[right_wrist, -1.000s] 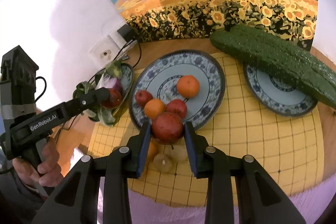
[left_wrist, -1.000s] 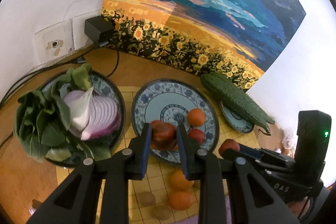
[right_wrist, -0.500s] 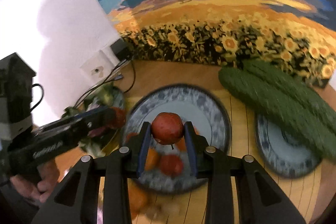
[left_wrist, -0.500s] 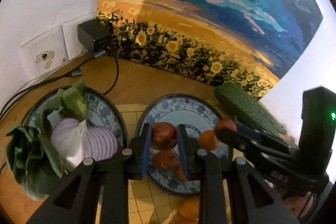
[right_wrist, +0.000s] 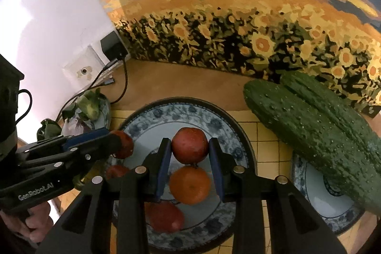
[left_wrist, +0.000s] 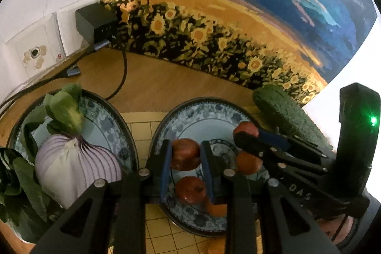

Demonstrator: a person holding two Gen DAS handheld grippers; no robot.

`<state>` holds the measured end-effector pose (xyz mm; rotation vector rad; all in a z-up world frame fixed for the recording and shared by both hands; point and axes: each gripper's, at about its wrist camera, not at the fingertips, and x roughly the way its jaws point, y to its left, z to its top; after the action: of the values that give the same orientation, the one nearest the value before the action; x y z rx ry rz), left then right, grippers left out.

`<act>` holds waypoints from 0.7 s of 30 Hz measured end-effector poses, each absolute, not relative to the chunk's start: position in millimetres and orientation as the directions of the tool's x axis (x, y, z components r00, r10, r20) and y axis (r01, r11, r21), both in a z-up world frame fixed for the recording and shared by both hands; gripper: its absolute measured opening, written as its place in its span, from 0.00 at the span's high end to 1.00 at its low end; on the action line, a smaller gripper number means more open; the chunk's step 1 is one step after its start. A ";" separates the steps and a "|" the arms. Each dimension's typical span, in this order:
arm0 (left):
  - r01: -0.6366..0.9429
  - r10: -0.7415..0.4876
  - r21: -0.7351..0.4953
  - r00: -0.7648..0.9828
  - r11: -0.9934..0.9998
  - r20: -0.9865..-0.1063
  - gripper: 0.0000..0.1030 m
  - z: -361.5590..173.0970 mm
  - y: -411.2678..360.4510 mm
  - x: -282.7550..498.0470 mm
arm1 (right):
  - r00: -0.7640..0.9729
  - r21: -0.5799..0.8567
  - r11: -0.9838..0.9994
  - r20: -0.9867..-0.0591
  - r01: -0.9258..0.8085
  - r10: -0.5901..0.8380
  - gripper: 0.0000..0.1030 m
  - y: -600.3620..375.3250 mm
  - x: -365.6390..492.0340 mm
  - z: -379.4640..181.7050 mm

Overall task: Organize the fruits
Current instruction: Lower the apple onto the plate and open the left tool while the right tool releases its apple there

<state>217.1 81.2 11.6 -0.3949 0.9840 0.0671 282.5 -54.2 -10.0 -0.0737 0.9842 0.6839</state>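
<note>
Left gripper (left_wrist: pixel 185 156) clamped on plum (left_wrist: pixel 186 153); right gripper (right_wrist: pixel 190 154) clamped on apple (right_wrist: pixel 190 145); both above plate (right_wrist: pixel 214 120).

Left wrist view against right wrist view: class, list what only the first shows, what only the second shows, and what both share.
Only the left wrist view shows the halved purple onion in full and the green light on the right gripper's body.

Only the right wrist view shows the small plate under the cucumbers and a hand holding the left gripper.

Both show the fruit plate, each gripper shut on a red fruit above it, an orange, the sunflower painting and the black adapter.
</note>
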 end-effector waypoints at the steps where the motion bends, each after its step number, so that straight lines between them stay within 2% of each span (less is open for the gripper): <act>1: -0.233 -0.121 -0.295 0.556 0.927 -0.822 0.75 11.2 81.3 217.2 | 0.366 0.239 0.792 -0.787 -0.561 0.497 0.68 -56.1 282.0 -9.6; 21: -0.223 -0.117 -0.277 0.544 0.935 -0.831 0.75 6.3 76.9 220.0 | 0.404 0.191 0.824 -0.799 -0.533 0.446 0.68 -73.9 274.1 -9.3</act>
<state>220.0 76.9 6.3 -0.3740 0.9996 0.0648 274.1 -73.9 -9.3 -0.0998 0.9755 0.6195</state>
